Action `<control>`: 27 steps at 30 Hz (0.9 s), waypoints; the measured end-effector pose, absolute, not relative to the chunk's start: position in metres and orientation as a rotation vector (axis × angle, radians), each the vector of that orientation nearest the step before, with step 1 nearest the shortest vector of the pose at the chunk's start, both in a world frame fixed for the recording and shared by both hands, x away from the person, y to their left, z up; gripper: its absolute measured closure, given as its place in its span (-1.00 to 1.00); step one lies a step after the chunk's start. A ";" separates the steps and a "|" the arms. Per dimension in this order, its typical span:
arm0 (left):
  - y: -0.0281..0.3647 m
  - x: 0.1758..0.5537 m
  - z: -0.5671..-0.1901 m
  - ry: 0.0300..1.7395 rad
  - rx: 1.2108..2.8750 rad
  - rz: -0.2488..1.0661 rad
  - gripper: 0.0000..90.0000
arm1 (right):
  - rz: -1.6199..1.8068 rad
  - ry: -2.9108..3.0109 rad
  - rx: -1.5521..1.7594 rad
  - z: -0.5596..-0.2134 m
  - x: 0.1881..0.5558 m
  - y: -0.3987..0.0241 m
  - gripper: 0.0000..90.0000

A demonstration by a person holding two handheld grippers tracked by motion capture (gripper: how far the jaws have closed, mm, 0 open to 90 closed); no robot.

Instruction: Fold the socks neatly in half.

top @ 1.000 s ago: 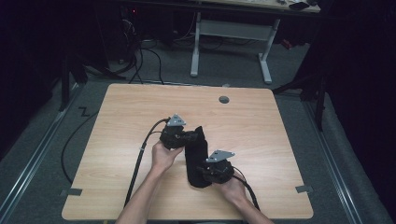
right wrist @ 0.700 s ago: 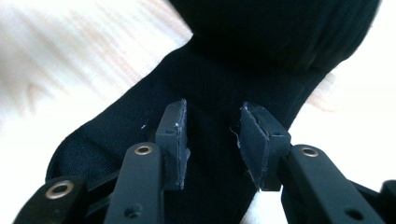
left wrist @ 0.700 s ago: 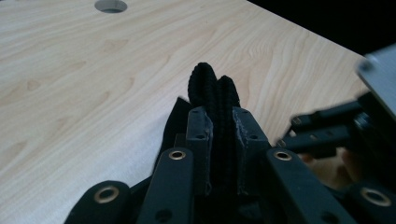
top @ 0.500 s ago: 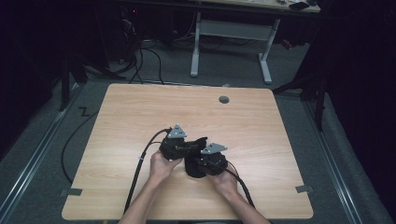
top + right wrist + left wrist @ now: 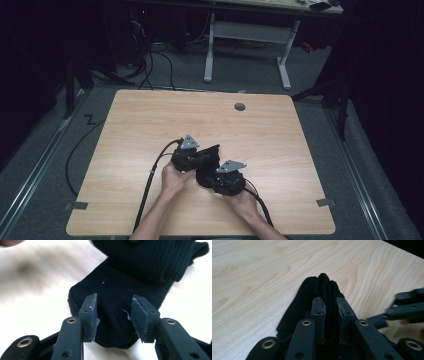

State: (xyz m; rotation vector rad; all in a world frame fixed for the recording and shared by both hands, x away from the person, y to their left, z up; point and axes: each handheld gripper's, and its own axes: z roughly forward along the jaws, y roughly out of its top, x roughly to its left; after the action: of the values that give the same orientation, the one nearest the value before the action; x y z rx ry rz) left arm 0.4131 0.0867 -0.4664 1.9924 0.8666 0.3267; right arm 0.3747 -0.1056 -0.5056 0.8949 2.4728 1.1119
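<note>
Our left tool pinched the black sock's folded end; the sock's length ran straight ahead of our spread right tool.

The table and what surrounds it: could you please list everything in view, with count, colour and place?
black knitted cloth: one, black, near middle of the table, folded over itself, between the two tongs.
table: one, light wood, centre; a round grey grommet near its far edge.
desk frame: one, white, on the floor beyond the table.
floor cables: several, black, far left.
left tongs: black, shut on the cloth.
right tongs: black, open, jaws either side of the cloth's end.
hands: two, at the near edge.
</note>
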 end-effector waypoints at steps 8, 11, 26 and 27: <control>0.084 0.400 -0.475 0.861 2.047 0.363 0.70 | 1.110 2.414 0.944 -0.508 0.387 -0.094 0.26; 0.087 0.402 -0.484 0.891 2.052 0.337 0.65 | 1.115 2.417 0.949 -0.507 0.387 -0.095 0.25; 0.093 0.369 -0.476 0.923 1.982 0.349 0.10 | 1.212 2.371 0.934 -0.478 0.372 -0.136 0.43; 0.091 0.366 -0.478 0.946 1.987 0.373 0.10 | 1.218 2.355 0.928 -0.475 0.372 -0.138 0.43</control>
State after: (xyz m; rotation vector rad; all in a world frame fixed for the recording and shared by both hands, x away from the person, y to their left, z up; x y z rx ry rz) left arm 0.3658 0.0912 -0.4779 1.9872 0.9460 0.3729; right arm 0.3722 -0.1382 -0.4747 0.9278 2.3549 1.2184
